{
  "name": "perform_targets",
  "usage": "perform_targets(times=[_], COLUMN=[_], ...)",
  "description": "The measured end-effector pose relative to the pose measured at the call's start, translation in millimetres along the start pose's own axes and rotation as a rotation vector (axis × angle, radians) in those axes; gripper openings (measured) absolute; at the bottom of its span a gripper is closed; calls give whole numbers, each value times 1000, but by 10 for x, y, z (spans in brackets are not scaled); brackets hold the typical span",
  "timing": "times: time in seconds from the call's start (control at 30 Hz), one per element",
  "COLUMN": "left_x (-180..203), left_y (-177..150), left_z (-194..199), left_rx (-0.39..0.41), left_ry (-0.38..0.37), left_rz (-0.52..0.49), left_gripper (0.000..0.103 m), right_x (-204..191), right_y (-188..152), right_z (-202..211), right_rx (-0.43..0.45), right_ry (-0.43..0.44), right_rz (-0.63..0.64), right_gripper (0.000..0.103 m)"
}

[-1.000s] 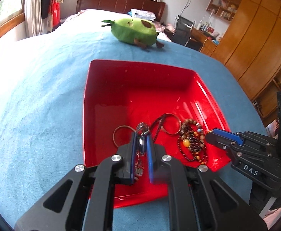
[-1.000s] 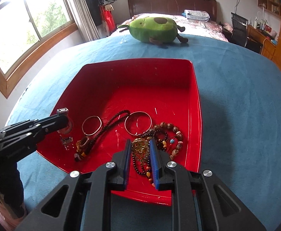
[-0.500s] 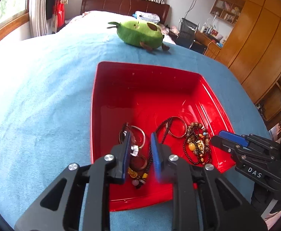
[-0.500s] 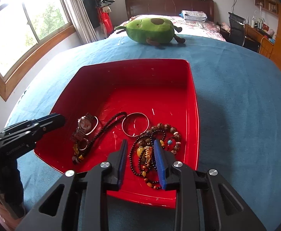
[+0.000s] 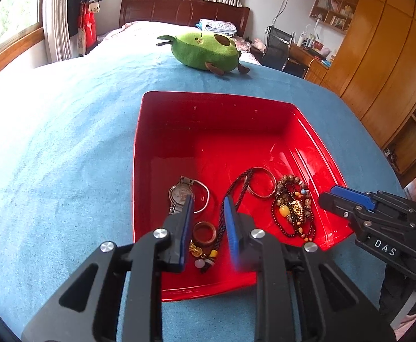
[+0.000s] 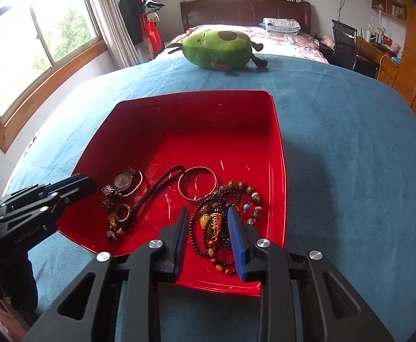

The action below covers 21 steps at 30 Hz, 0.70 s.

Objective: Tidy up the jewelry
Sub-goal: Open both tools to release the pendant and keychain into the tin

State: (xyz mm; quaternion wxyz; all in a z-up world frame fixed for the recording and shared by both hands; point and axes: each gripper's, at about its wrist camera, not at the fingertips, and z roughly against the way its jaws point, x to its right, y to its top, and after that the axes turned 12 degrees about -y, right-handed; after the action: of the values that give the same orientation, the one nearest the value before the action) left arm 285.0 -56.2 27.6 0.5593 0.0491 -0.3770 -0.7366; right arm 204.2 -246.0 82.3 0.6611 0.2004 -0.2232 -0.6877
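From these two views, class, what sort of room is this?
Most likely a bedroom: a bed with a dark wooden headboard, a wooden wardrobe, and a desk with a chair. The red tray sits on blue cloth.

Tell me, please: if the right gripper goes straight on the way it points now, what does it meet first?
Most likely the bead necklaces lying in the red tray: they sit between the open jaws of the right gripper. Depth is unclear.
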Motion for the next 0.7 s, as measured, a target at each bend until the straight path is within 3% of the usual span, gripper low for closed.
perform_targets(times=[0.47,0.6,0.7], left_x=[57,97,141], left_y=[-53,-91,-150], left_z=[-5,31,70], left_rx=[-8,-3,-2], left_ry=[28,49,62], left_rz=[-18,-33,-47], left_gripper=[29,39,40], right_x=[26,31,35], right_y=[-41,-66,-98], right_z=[79,147,218], right_rx=[8,14,23], right_ry=[1,7,11], right_rz=[-13,-16,-18], right_gripper=[29,29,29])
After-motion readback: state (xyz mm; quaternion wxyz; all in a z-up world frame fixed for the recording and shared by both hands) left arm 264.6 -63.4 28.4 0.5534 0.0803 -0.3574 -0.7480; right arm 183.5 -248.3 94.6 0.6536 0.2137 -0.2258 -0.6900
